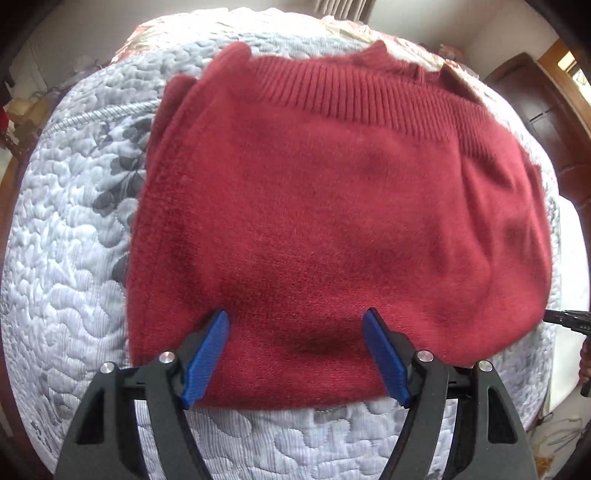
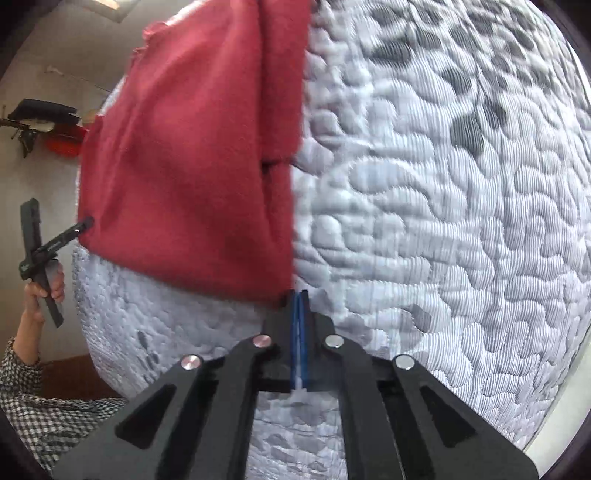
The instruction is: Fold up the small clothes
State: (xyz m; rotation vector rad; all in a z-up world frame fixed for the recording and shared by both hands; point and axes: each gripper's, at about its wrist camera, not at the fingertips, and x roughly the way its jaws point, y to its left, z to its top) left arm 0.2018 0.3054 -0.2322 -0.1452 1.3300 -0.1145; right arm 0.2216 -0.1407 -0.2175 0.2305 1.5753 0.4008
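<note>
pads of my left gripper [image 1: 295, 321] stand apart over the near edge of one red sweater [image 1: 325, 206], gripping nothing. my right gripper [image 2: 299, 295] is pressed together at the sweater's corner; whether it pinches cloth i cannot tell. beyond, the sweater lies folded on the quilted bed [image 1: 74, 258], so i judge folding nearly done.

You see a quilted grey-white bedspread [image 1: 74, 258] on the bed, pale walls [image 1: 424, 22] beyond it, dark wooden door [image 1: 532, 107] right of it.
</note>
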